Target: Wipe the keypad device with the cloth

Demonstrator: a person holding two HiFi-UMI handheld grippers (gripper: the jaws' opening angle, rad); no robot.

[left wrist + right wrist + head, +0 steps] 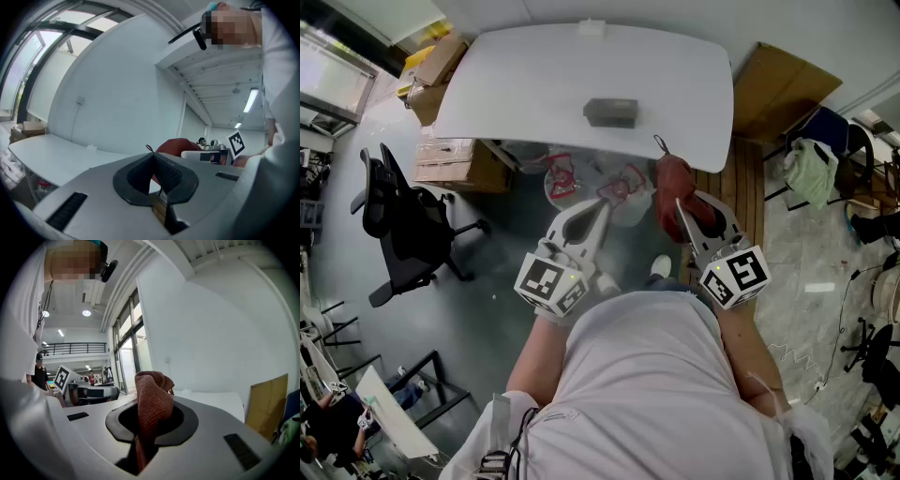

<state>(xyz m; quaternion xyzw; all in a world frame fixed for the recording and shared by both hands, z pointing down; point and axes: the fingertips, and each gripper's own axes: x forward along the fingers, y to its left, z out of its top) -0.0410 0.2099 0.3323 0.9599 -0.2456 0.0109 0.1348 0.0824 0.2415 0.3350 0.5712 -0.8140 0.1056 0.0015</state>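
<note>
The grey keypad device (610, 112) lies near the middle of the white table (516, 84). My right gripper (681, 212) is shut on a red-brown cloth (673, 184), which sticks up bunched from between the jaws (152, 397). It is held off the table's near edge, short of the device. My left gripper (602, 204) hangs beside it, also below the table edge, jaws shut with nothing between them (153, 171). In the left gripper view the cloth (174, 145) and the right gripper (211, 155) show just beyond its jaws.
A black office chair (401, 234) stands at the left and cardboard boxes (455, 164) sit by the table's left end. A brown cardboard sheet (780, 89) leans at the right. A white bin with red wire things (619, 192) stands under the table's near edge.
</note>
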